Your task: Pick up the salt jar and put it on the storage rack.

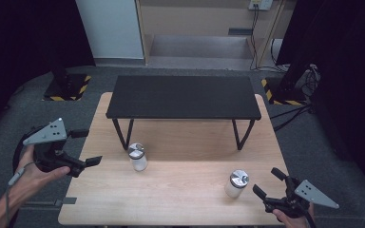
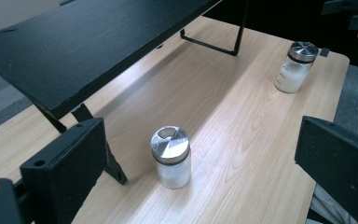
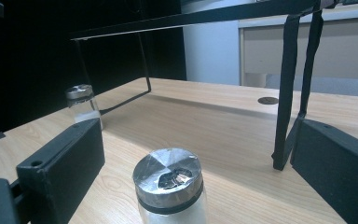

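Left gripper: I hold it off the table's left edge, jaws spread and empty, aimed at the near jar to line up a grasp.
Right gripper: jaws spread, empty, just beside the second jar.
Jars: both upright on the wooden table, well apart, one per gripper.
Black shelf: bare, probably the destination.

Two small clear glass shakers with shiny metal lids stand upright on the wooden table, each holding white powder. The left shaker stands near the front left leg of the black shelf. The right shaker stands well apart, toward the table's near right corner.
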The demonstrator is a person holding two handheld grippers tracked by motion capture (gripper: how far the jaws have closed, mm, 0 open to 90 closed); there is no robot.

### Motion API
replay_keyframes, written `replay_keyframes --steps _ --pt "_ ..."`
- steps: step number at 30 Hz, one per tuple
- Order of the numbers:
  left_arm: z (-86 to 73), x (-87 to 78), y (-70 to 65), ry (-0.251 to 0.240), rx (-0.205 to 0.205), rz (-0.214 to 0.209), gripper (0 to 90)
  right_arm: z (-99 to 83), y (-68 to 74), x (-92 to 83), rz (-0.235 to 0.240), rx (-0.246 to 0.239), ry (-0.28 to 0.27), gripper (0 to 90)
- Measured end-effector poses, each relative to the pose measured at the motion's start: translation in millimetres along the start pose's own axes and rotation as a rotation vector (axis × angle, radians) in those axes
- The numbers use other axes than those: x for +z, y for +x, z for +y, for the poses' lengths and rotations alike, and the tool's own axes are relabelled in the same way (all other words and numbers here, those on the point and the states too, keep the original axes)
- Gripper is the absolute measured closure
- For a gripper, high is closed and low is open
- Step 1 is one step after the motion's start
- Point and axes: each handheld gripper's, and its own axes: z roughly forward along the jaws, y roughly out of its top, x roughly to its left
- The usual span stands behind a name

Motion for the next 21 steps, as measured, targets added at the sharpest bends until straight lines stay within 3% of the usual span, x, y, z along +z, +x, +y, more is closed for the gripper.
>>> replay_keyframes --steps 3,11,21 --pt "-2.5 4.2 1.9 0.005 0.007 -0.003 1.3 0.1 0.2 0.0 0.001 -0.002 0.0 2.8" --pt "-17.7 20.6 10.1 0.002 -0.019 -0.016 1.4 0.4 0.6 0.0 0.002 -0.003 0.002 2.9" --pt "-26.9 50.1 16.8 0.045 -0.022 -0.018 1.8 0.3 1.2 -0.1 0.003 -0.005 0.002 3.0"
